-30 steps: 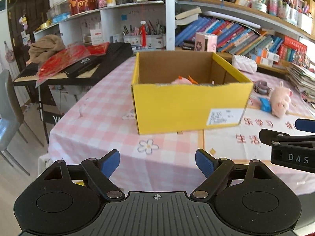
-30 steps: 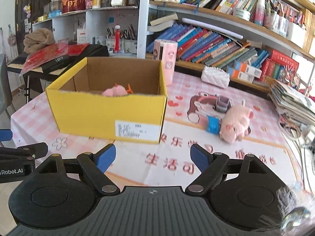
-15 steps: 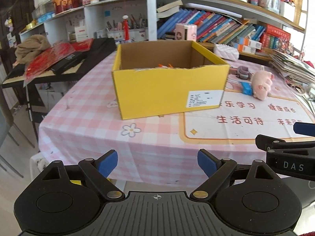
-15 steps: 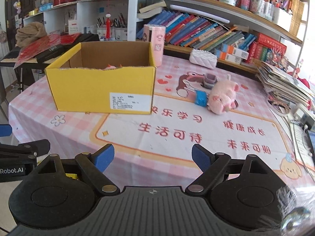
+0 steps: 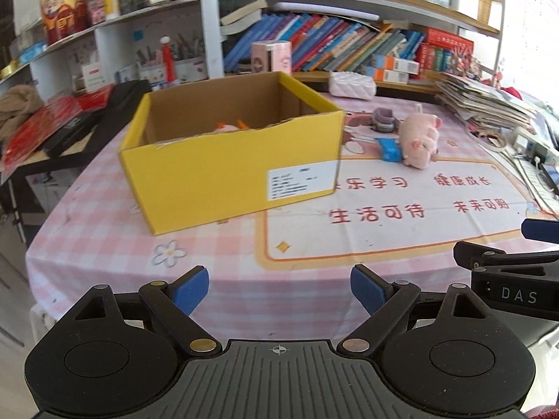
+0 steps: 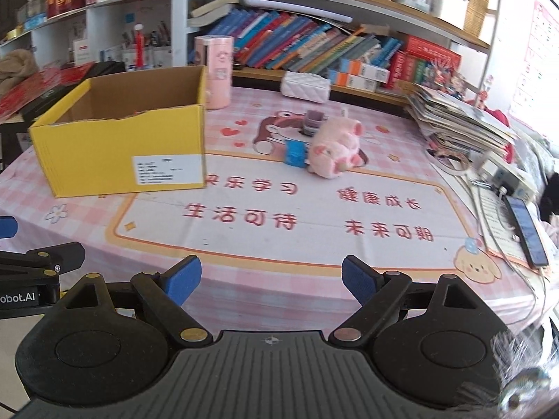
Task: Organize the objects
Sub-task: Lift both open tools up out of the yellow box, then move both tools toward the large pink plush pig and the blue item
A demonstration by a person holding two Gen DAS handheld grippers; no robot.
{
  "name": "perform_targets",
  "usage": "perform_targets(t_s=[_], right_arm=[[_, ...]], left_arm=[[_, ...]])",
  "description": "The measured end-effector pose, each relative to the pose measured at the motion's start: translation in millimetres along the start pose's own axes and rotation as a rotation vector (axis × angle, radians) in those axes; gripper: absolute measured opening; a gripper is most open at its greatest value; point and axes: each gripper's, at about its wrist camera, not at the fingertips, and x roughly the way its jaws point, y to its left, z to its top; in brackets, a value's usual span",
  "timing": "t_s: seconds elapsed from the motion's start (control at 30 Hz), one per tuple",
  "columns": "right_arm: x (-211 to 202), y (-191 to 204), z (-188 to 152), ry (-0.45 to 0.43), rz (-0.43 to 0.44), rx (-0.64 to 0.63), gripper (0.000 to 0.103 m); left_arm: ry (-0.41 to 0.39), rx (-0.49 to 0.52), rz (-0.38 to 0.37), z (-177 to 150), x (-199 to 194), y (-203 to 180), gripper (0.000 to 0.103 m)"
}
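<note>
Plush pig (image 6: 335,150) and blue block (image 6: 295,153) lie unpacked at two o'clock of the yellow box (image 6: 118,146); both grippers (image 5: 279,288) (image 6: 270,279) gape empty.

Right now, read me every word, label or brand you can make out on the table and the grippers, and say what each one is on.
"生活可待" and "未来可期": red characters on the table mat.
"乐学习" and "健康成长": the mat's upper row; its first character hides behind the yellow box.
"DAS": on the right gripper.
"obot.AI", cut off: on the left gripper.
White label on the box: too small to read.
</note>
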Motion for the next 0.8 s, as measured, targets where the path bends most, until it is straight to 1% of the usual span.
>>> perform_targets(t_s=[0.17,0.37,0.8], right_arm=[[9.3,-18.3,3.9,0.01,-0.024,0.021,0.087],[26.8,-43.9,16.8,0.018,-0.038,0.041,0.087],[74.6,-83.6,58.7,0.023,0.004,0.009,0.087]], left_arm=[[0.006,0.02,-0.02,11.2,13.2,-16.5,0.09],[0.004,0.038,-0.031,29.9,31.1,-37.1,0.091],[0.011,-0.002,0.001,67.5,72.2,-67.0,0.091]])
